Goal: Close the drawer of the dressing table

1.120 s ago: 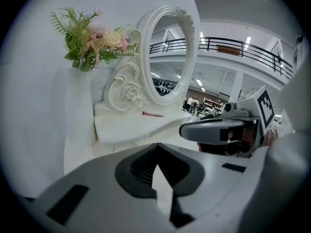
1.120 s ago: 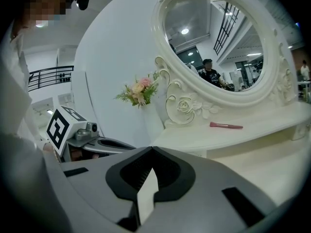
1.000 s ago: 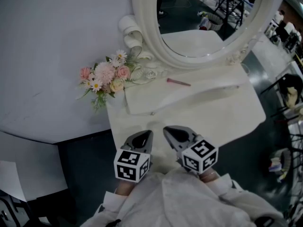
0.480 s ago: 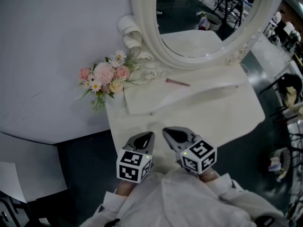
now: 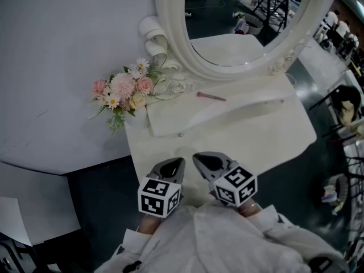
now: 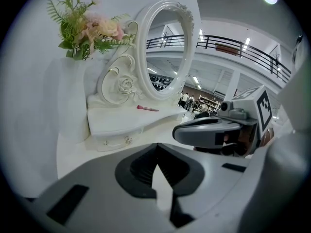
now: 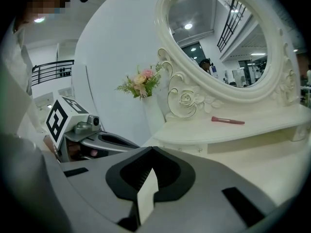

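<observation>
White-painted counter (image 5: 267, 135) of a dressing table fills the middle of the head view, set against a pale wall. An oval mirror (image 5: 239, 16) in a carved frame stands at its back, with its top cut off by the picture edge. Left of the frame sits a bunch of pink and cream flowers (image 5: 122, 90). A raised shelf (image 5: 170, 115) runs along the foot of the mirror, and a thin pink brush (image 5: 211, 97) lies on it.

Below that shelf, towards its left end, is the drawer (image 6: 116, 141), marked by two small knobs in the left gripper view. From the head view only one knob (image 5: 181, 134) shows. Whether the drawer front is pushed fully in or stands slightly out cannot be told.

Both tools are held side by side over the near edge of the counter, close to the person's body and well apart from the drawer. The left claw (image 6: 156, 147) is closed, tips meeting, with nothing between them. The right claw (image 7: 153, 149) is likewise closed and empty. Each carries a marker cube (image 5: 159, 197) that hides most of the hand behind it. A white sleeve (image 5: 227, 243) covers the counter's nearest edge, so anything under that edge is out of sight.
</observation>
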Tool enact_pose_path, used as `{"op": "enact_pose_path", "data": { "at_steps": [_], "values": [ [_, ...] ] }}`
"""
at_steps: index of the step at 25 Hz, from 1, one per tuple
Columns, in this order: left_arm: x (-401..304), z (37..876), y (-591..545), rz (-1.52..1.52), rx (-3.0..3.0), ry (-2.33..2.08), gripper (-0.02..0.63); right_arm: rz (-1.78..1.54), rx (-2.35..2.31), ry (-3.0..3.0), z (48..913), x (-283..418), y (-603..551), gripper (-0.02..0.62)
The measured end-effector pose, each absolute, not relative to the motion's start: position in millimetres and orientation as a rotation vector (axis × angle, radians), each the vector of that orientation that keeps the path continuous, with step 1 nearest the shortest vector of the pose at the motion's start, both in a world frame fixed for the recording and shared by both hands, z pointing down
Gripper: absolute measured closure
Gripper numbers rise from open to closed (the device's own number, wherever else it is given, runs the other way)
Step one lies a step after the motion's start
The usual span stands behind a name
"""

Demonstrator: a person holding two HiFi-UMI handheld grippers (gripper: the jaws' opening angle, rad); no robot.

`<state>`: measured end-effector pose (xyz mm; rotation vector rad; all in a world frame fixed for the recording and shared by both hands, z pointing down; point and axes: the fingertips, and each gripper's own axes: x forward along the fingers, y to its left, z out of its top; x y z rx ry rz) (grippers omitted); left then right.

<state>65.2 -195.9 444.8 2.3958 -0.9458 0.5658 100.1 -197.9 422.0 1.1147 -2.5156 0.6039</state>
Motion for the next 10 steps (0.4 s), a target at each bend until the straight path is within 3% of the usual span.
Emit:
{"op": "enact_pose_path", "data": {
  "at_steps": [10],
  "values": [
    [65.5, 441.1, -194.5, 0.554, 2.411, -0.937, 0.600, 0.588, 1.111, -2.528, 418.0, 94.1, -195.1, 0.589]
  ]
}}
